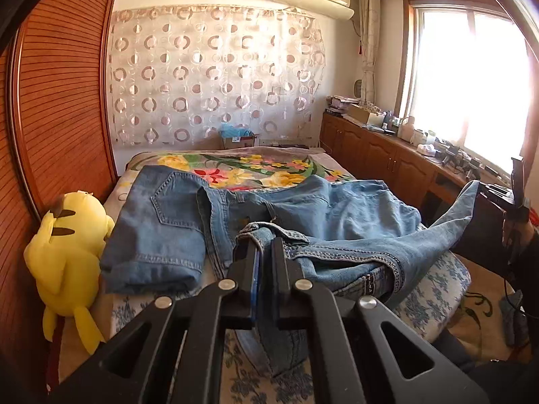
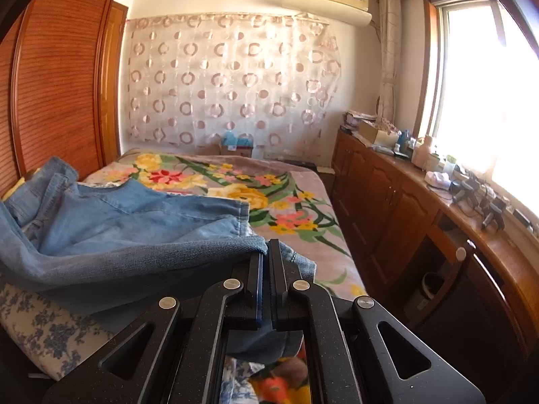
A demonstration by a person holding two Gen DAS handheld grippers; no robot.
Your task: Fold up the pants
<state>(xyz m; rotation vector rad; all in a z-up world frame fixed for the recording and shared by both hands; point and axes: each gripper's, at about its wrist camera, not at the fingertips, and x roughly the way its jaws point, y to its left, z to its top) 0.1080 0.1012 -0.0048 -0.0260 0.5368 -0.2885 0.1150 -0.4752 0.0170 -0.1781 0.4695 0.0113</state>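
The big bed [image 1: 438,289] holds the blue pants [image 1: 161,222], spread across its near end. A yellow toy [image 1: 67,249] sits at their left. The left gripper [image 1: 264,249] pinches a stitched edge of the pants tight. The right gripper [image 2: 266,252] pinches another edge tight.

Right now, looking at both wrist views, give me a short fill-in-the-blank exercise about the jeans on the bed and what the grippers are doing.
1. The left hand-held gripper is shut on a fold of the blue ____.
2. The plush toy lying left of the jeans is ____ in colour.
3. The right hand-held gripper pinches the denim's edge, so its jaws are ____.
4. The blanket under the jeans is printed with ____.

Missing words: jeans; yellow; shut; flowers
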